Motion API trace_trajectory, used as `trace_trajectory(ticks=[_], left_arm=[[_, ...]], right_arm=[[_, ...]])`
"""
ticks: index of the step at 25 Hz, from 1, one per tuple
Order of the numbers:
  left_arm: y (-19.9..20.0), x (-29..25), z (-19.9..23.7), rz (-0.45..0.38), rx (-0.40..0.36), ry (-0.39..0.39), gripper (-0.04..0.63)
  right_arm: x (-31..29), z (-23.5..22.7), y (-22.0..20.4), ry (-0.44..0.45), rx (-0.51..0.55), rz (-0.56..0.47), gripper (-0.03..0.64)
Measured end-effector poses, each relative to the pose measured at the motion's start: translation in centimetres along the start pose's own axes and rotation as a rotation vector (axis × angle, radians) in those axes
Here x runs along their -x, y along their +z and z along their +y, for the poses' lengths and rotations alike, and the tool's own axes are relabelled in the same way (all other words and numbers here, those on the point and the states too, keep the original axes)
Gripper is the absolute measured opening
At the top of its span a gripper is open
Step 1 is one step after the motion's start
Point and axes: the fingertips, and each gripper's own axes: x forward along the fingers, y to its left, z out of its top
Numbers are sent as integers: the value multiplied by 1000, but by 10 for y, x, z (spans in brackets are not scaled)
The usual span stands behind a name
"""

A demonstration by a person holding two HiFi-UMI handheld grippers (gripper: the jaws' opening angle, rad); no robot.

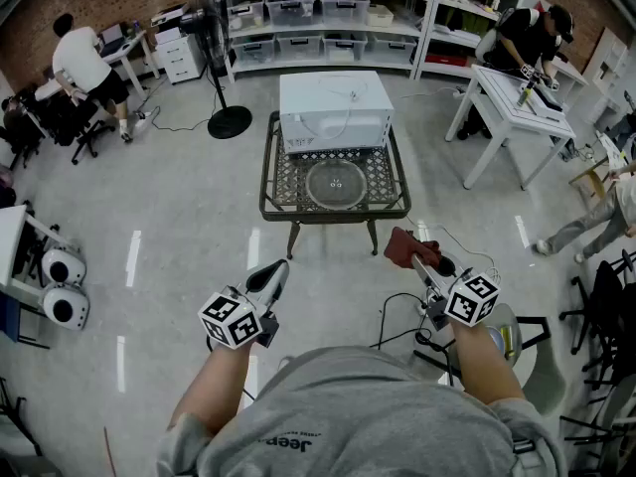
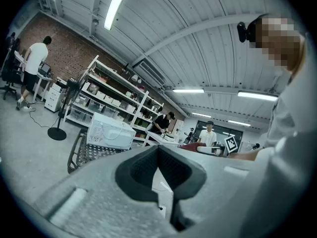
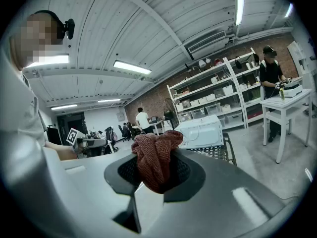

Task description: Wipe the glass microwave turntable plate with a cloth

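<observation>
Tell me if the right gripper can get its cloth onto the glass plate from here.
Probably not yet: the right gripper, shut on the cloth, hangs short of the table. The glass plate lies uncovered before the microwave, so stepping closer should do.

Cloth (image 3: 156,155): rust-red knit, coarse, nubbly, matt. Turntable plate (image 1: 336,184): clear glass, glossy. Table (image 1: 266,179): dark metal, openwork lattice top. Microwave (image 1: 334,107): smooth white casing. Left gripper (image 2: 158,150), right gripper (image 1: 415,256): matt grey plastic shells, dark pebbled pads (image 2: 136,175). Floor (image 1: 179,197): polished, faint sheen

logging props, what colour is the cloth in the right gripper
Reddish-brown knitted cloth, clearest in the right gripper view.
</observation>
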Motion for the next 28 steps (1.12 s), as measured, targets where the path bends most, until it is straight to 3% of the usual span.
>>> trace_trajectory(ticks=[17,28], left_arm=[[-1,-5,-7,8,-3,-4,-2],[-6,-44,-44,-3,-44,55,-2]], right_arm=[[3,-4,4,25,-44,-22,98],[31,-48,16,62,-25,-17,98]])
